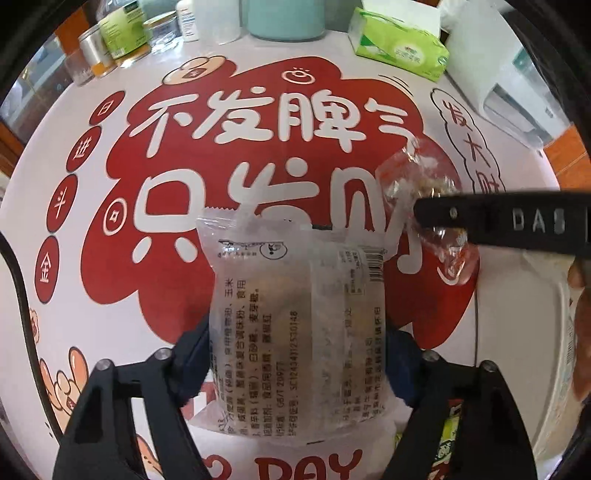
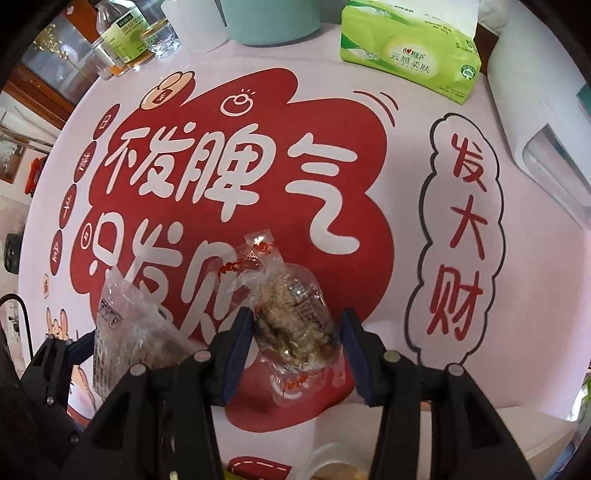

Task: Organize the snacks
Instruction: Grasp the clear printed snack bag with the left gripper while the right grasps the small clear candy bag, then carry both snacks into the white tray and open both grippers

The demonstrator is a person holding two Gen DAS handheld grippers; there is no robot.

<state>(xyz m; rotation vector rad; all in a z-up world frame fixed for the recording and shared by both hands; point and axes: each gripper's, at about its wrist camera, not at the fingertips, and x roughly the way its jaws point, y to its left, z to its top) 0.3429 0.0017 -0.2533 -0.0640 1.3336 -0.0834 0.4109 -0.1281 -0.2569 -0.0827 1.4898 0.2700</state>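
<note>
Snack packet [image 1: 295, 314] between left gripper [image 1: 295, 369] fingers [image 1: 192, 354]

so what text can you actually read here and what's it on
"不发脾气" and "发大财": on the red-and-white tablecloth.
"DAY": tablecloth, near edge.
"DAS": side of the right gripper.
"GB/T 20977": back of the frosted snack packet held by the left gripper; other print too small.
"云感柔肤": green tissue pack.
Bottle label: blurred.

Back edge: green tissue pack [image 2: 410, 55] — teal container [image 2: 271, 20] beside it
Back left: labelled bottle [image 2: 120, 35], perhaps glass jars [image 1: 90, 55]
Surface: red-and-white printed tablecloth [image 2: 391, 258]
</note>
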